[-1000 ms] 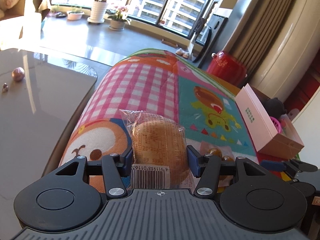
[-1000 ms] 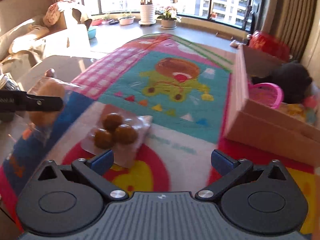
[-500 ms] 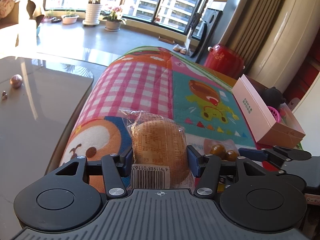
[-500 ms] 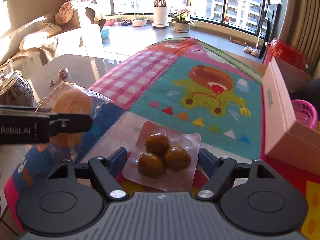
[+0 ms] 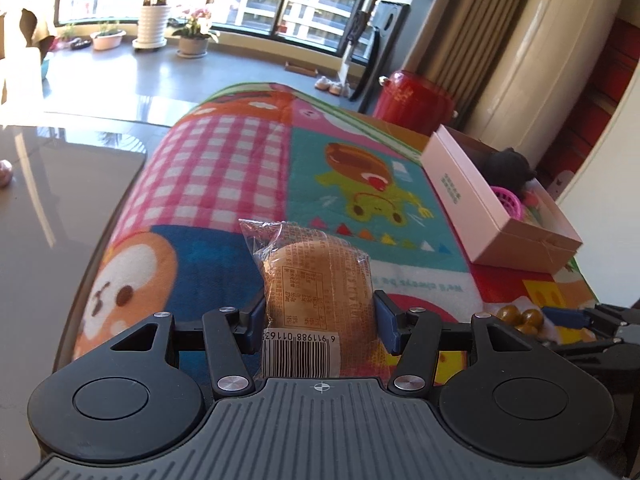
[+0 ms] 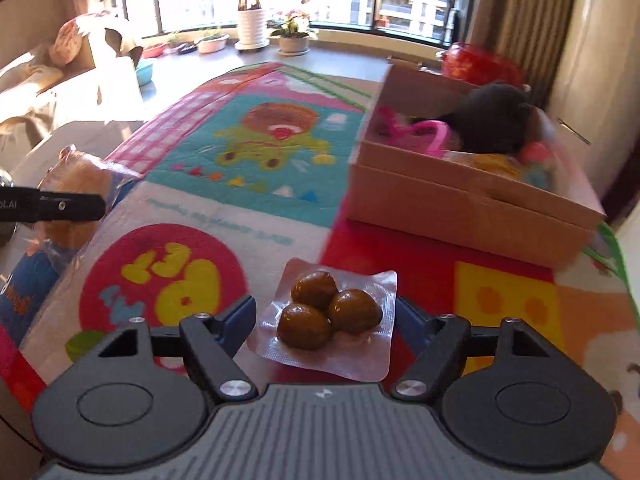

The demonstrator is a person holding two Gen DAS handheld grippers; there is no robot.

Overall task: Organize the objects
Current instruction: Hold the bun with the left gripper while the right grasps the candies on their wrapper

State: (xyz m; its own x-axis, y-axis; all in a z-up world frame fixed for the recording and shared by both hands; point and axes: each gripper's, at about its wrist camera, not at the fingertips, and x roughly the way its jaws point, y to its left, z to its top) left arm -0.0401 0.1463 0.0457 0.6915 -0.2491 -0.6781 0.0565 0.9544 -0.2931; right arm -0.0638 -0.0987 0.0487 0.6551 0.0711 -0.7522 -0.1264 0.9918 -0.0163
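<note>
Play mat (image 5: pixel 248 168): patchwork of cartoon panels, pink check and teal, filling the middle of both views.

Grey table (image 5: pixel 48 240): glossy, along the left edge of the left wrist view.

Cardboard box (image 6: pixel 472 208): open, standing on the mat in the upper right of the right wrist view; its pink lid (image 5: pixel 460 192) stands up at the side facing the left wrist camera. Inside lie a black plush toy (image 6: pixel 496 120) and a pink basket (image 6: pixel 432 136).

Red pot (image 5: pixel 416 100): beyond the mat's far edge, upper right of centre in the left wrist view.

Wrapped bun (image 5: pixel 316 284): clear wrapper, barcode label at its near end, lower centre of the left wrist view. The left gripper (image 5: pixel 318 324) is clenched on it, a blue pad pressed to each side.

Chestnut packet (image 6: pixel 328 316): three brown chestnuts sealed in clear film, lower centre of the right wrist view. The right gripper (image 6: pixel 324 320) is closed round it, pads at both film edges; actual grip cannot be told for certain.
</note>
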